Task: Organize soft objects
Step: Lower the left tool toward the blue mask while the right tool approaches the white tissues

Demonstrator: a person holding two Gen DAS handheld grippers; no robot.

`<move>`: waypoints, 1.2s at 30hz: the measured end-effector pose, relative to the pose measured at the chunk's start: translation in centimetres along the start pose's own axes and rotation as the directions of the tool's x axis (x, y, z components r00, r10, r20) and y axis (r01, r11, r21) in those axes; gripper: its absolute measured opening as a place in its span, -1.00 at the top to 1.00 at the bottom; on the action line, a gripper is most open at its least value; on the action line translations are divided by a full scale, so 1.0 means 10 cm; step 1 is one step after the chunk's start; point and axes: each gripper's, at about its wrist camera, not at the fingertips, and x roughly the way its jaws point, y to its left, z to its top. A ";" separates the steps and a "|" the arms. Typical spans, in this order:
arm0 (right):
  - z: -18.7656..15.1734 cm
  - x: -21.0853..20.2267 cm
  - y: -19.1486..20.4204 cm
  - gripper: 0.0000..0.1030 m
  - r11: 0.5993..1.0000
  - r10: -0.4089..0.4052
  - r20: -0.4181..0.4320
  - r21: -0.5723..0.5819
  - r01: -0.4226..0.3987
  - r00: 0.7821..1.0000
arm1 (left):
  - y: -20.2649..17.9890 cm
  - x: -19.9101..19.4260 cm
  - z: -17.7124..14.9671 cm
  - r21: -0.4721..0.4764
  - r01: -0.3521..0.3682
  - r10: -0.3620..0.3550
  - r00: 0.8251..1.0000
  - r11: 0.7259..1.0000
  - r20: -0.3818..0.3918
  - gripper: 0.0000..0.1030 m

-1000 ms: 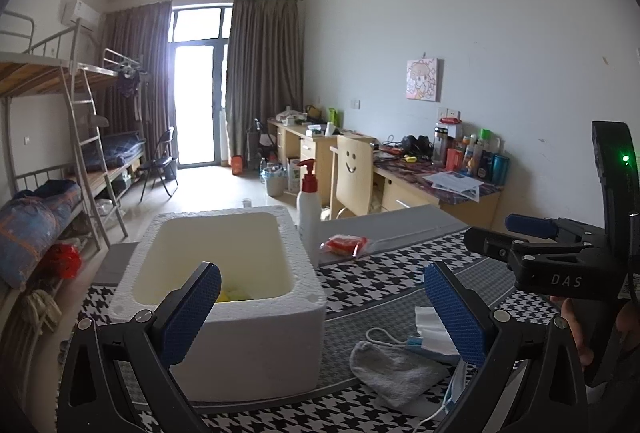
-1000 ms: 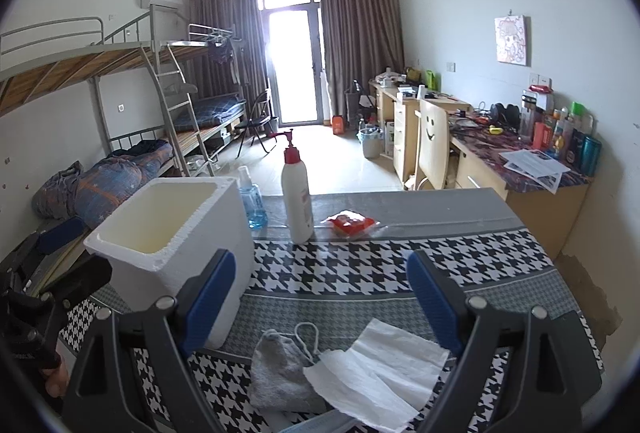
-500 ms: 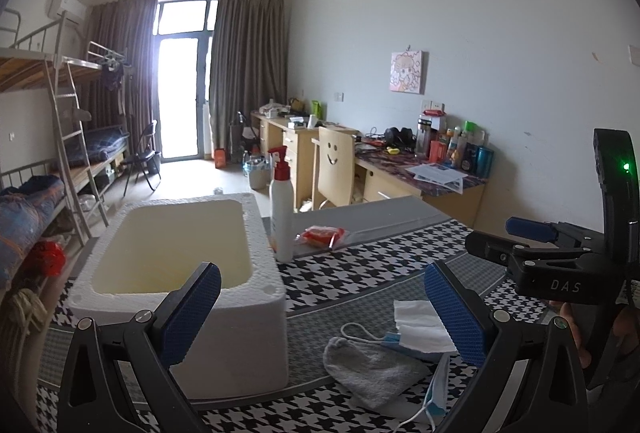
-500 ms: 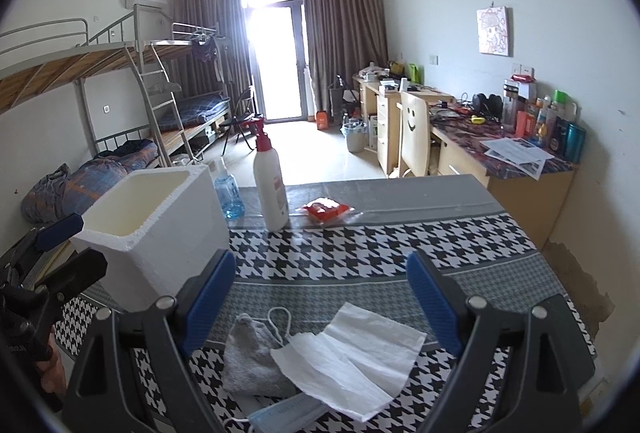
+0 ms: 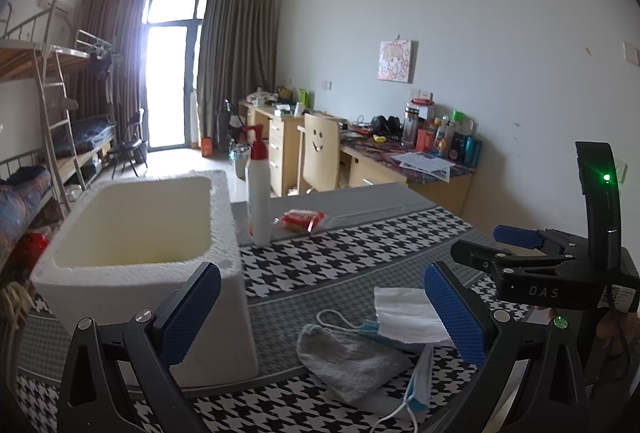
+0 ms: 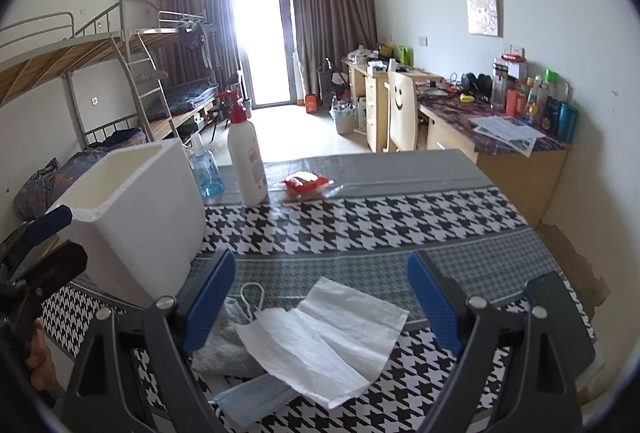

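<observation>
Peeking from under white tissue (image 6: 320, 337): gray cloth (image 6: 222, 347), blue mask (image 6: 250, 399) half hidden.

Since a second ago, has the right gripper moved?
Yes. The right gripper has come down toward the tissue, which sits higher between its open jaws.

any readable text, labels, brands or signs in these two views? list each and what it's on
"DAS": white letters on the black body of the right tool, seen from the left wrist view.
Smiley face, a drawn sign and not text: on the back of the wooden chair.
White pump bottle: pink label, print too blurred to read.
Wall picture: cartoon drawing, no legible words.
Desk bottles and papers: print too small to read.
</observation>
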 end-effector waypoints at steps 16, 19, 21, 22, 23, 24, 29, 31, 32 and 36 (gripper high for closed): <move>-0.13 0.07 -0.19 -0.75 0.999 -0.027 -0.040 0.024 0.028 0.999 | -0.27 0.12 -0.21 0.049 0.077 -0.073 0.995 0.996 -0.072 -0.98; -0.13 0.08 -0.22 -0.75 0.999 -0.030 -0.042 0.032 0.031 0.999 | -0.33 0.15 -0.26 0.059 0.097 -0.091 0.991 0.994 -0.094 -0.98; -0.15 0.09 -0.24 -0.75 0.999 -0.031 -0.047 0.035 0.033 0.998 | -0.38 0.18 -0.30 0.067 0.109 -0.101 0.989 0.992 -0.111 -0.98; -0.16 0.10 -0.25 -0.75 0.999 -0.031 -0.051 0.037 0.033 0.998 | -0.39 0.19 -0.32 0.068 0.111 -0.103 0.988 0.991 -0.115 -0.98; -0.16 0.11 -0.26 -0.75 0.999 -0.031 -0.053 0.039 0.033 0.998 | -0.41 0.20 -0.34 0.069 0.114 -0.105 0.987 0.991 -0.121 -0.98; -0.17 0.11 -0.27 -0.75 0.999 -0.030 -0.056 0.042 0.032 0.998 | -0.43 0.22 -0.36 0.069 0.119 -0.110 0.985 0.990 -0.130 -0.98; -0.23 0.15 -0.33 -0.75 0.998 -0.030 -0.069 0.053 0.034 0.997 | -0.51 0.29 -0.43 0.081 0.143 -0.129 0.979 0.986 -0.158 -0.98; -0.25 0.18 -0.35 -0.75 0.998 -0.029 -0.076 0.054 0.034 0.997 | -0.55 0.32 -0.46 0.088 0.149 -0.133 0.977 0.985 -0.168 -0.98; -0.25 0.19 -0.35 -0.75 0.998 -0.030 -0.080 0.054 0.034 0.996 | -0.56 0.34 -0.47 0.093 0.149 -0.131 0.976 0.985 -0.173 -0.95; -0.27 0.23 -0.39 -0.75 0.997 -0.034 -0.097 0.063 0.040 0.995 | -0.65 0.41 -0.54 0.113 0.176 -0.150 0.966 0.978 -0.209 -0.83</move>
